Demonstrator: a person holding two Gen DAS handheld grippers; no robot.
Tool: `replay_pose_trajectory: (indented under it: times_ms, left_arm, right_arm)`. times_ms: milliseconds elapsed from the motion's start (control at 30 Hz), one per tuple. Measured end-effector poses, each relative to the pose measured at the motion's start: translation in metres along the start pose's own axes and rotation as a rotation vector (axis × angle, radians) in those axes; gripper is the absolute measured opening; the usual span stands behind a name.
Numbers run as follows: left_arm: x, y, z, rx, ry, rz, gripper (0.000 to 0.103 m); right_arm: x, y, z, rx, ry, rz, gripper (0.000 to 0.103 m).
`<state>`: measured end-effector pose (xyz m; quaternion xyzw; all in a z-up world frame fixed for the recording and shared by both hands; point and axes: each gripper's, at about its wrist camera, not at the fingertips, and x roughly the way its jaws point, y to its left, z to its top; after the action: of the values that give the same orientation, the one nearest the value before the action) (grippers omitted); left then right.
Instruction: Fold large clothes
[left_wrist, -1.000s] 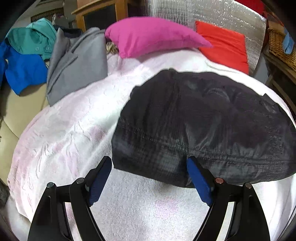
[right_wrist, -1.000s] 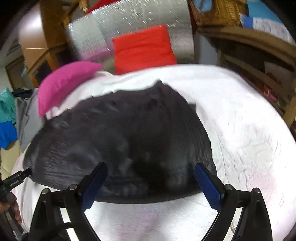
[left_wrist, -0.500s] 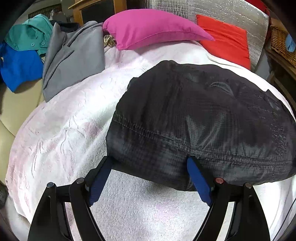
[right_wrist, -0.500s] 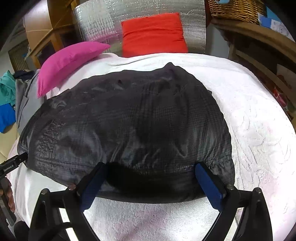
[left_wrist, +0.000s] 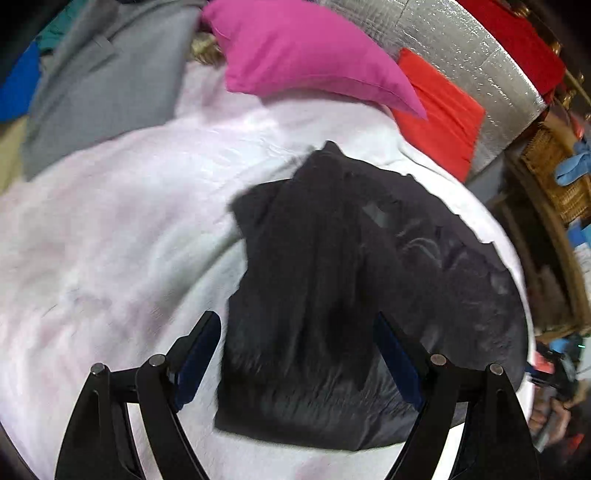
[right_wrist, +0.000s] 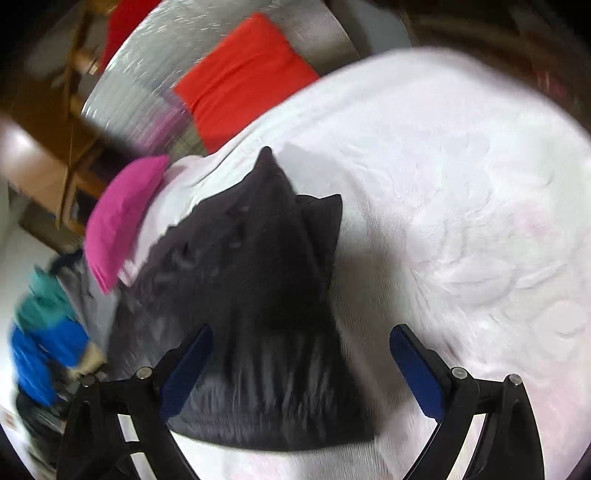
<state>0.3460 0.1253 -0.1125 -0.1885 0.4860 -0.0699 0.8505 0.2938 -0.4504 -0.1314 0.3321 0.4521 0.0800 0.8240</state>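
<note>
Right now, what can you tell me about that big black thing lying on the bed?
The black garment looks like thin, slightly shiny, crinkly fabric, maybe a light jacket. It lies bunched and partly folded on the white bedspread, with pointed corners sticking up at its far end. Its near edge sits between the open fingers of both the left gripper and the right gripper; whether any finger touches it is unclear. Blur hides finer details. The pink pillow lies beyond it, apart.

We look down along each gripper, close over the bed (left_wrist: 110, 206); both views share the black garment (left_wrist: 332, 277) and pillows.
</note>
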Motion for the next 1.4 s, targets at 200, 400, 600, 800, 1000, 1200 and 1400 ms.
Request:
replay_pose_trajectory:
  times_ms: [200, 400, 600, 800, 1000, 1200, 1400]
  left_arm:
    - [0.011, 0.013, 0.022, -0.1, 0.014, -0.123, 0.085]
    - [0.042, 0.016, 0.026, -0.085, 0.104, -0.104, 0.084]
    - [0.05, 0.009, 0.024, -0.053, 0.104, -0.085, 0.052]
    - [0.057, -0.002, 0.031, -0.057, 0.113, -0.001, 0.06]
    - [0.022, -0.046, 0.045, 0.074, 0.037, 0.081, 0.018]
    - [-0.072, -0.091, 0.038, 0.207, -0.153, 0.047, 0.017]
    - [-0.113, -0.072, -0.034, 0.201, -0.212, -0.008, 0.018]
  right_arm:
    - [0.033, 0.005, 0.017, 0.005, 0.08, 0.112, 0.098]
    - [0.054, 0.024, 0.013, -0.106, 0.147, 0.032, 0.079]
    - [0.068, 0.038, 0.016, -0.134, 0.177, -0.021, 0.076]
    - [0.079, 0.052, 0.024, -0.135, 0.236, -0.084, 0.073]
    - [0.035, 0.108, 0.029, -0.224, 0.161, -0.087, 0.02]
    - [-0.037, 0.169, 0.019, -0.388, 0.046, -0.062, 0.017]
    - [-0.08, 0.139, -0.04, -0.401, 0.019, -0.032, 0.017]
